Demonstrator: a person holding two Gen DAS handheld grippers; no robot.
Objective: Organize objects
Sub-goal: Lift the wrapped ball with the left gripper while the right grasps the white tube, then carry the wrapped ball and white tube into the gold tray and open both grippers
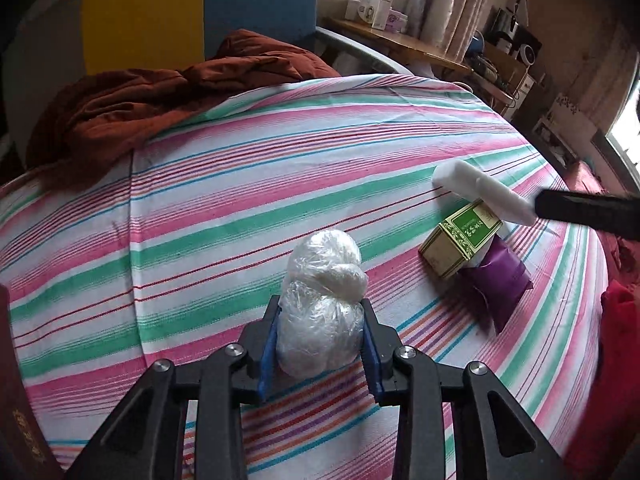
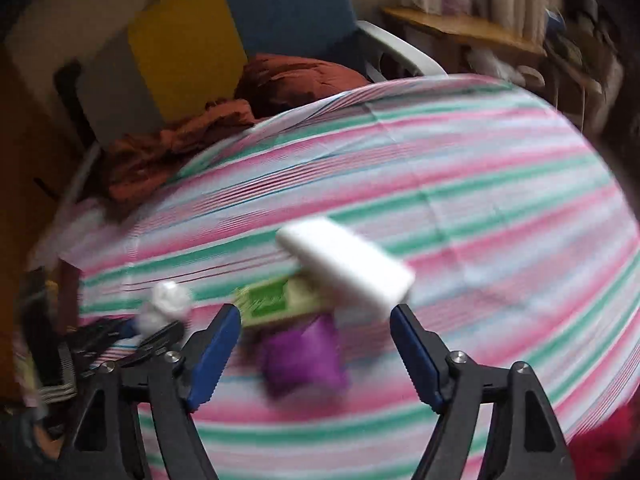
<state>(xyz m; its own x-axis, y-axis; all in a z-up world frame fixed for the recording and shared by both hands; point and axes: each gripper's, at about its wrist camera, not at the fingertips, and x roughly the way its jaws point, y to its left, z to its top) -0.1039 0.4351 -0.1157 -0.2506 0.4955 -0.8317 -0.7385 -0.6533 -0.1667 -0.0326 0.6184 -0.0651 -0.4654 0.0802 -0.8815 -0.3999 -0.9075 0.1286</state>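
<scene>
My left gripper (image 1: 320, 312) is shut on a clear plastic-wrapped white bundle (image 1: 324, 292), held just above the striped bedsheet (image 1: 240, 184). To the right lie a green and cream box (image 1: 460, 240), a purple pouch (image 1: 500, 280) beside it, and a white rectangular block (image 1: 480, 192) over the box. In the blurred right wrist view my right gripper (image 2: 316, 316) is open, its jaws wide apart above the purple pouch (image 2: 304, 356) and green box (image 2: 272, 300). The white block (image 2: 348, 264) is just ahead of its right finger, touching or free I cannot tell. The bundle (image 2: 168, 304) shows at left.
A rumpled rust-red blanket (image 1: 160, 104) lies at the bed's far left. Yellow and blue panels (image 1: 200, 8) stand behind it. A wooden shelf (image 1: 400, 40) with boxes runs along the far wall. Red cloth (image 1: 620, 344) sits at the bed's right edge.
</scene>
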